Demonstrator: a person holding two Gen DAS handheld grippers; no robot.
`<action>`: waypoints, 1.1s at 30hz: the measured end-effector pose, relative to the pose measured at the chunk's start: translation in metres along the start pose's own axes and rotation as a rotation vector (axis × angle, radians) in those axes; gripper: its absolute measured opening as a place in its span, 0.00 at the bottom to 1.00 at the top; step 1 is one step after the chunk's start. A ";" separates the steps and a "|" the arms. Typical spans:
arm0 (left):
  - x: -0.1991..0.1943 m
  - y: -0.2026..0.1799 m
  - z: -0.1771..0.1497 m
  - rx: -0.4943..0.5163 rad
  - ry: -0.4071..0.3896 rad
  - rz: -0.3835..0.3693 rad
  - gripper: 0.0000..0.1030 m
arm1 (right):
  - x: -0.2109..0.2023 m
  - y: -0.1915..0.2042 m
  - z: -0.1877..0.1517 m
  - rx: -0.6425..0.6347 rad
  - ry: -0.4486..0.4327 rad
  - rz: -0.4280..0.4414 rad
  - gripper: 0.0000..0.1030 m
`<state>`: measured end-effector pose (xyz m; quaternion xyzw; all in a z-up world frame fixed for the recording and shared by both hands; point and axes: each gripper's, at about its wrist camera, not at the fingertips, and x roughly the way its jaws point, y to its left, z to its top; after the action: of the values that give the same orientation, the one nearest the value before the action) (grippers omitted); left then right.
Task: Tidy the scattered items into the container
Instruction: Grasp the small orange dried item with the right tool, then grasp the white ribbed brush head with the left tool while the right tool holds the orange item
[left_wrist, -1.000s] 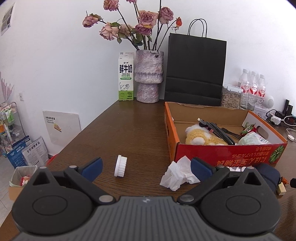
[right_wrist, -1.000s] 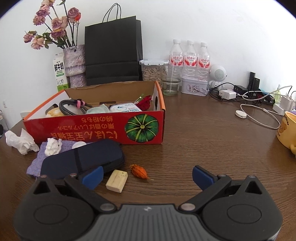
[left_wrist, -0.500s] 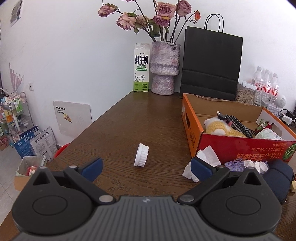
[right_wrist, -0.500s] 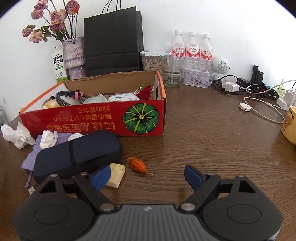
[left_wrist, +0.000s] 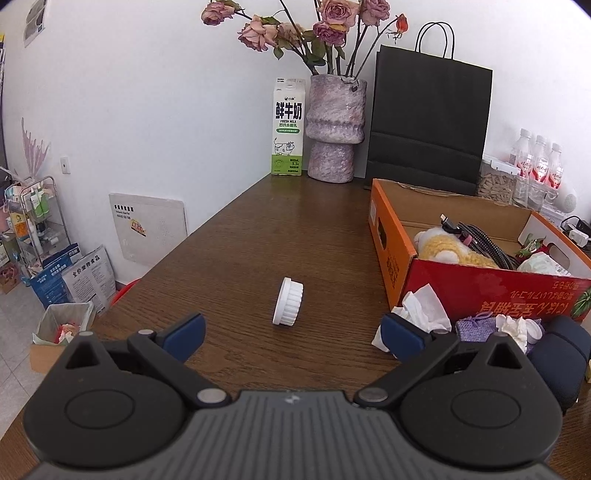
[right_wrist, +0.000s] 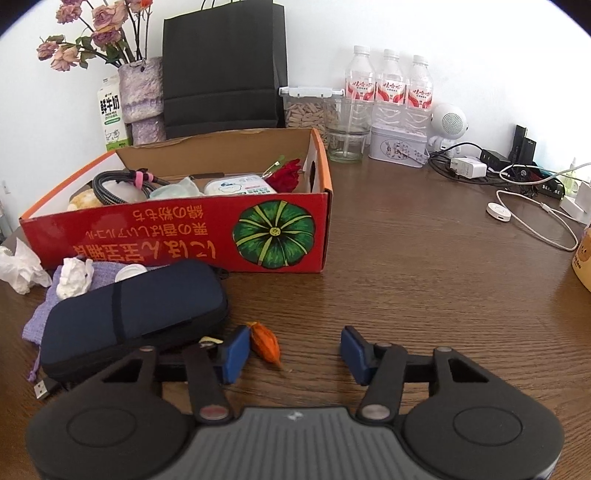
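Observation:
The red cardboard box holds cables, a plush toy and packets; it also shows in the left wrist view. My left gripper is open and empty, with a white ribbed cap lying on the table just ahead between its fingers. A crumpled tissue lies by its right finger. My right gripper is open and low over the table; a small orange pod lies beside its left finger. A dark blue case, a purple pouch and a tissue wad lie left of it.
A milk carton, flower vase and black paper bag stand at the back wall. Water bottles, a tin, chargers and cables fill the right side. The table's left edge drops to the floor.
The left gripper has swung left so the white cap now lies centred ahead. The right gripper has moved forward and down toward the orange pod, narrowing its opening, and now hides the beige block.

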<state>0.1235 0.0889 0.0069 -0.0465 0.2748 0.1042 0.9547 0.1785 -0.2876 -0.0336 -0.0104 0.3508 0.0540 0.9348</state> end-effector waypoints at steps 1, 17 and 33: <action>0.001 0.000 0.000 0.000 0.003 0.000 1.00 | 0.002 0.001 0.000 -0.002 -0.003 -0.001 0.48; 0.010 -0.004 -0.001 0.015 0.027 0.021 1.00 | -0.003 0.010 -0.006 -0.047 -0.052 0.015 0.12; 0.055 -0.003 0.023 0.029 0.069 0.049 0.91 | -0.012 0.001 0.013 0.031 -0.155 0.007 0.12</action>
<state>0.1816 0.0993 -0.0029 -0.0295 0.3101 0.1219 0.9424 0.1781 -0.2873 -0.0163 0.0095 0.2784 0.0522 0.9590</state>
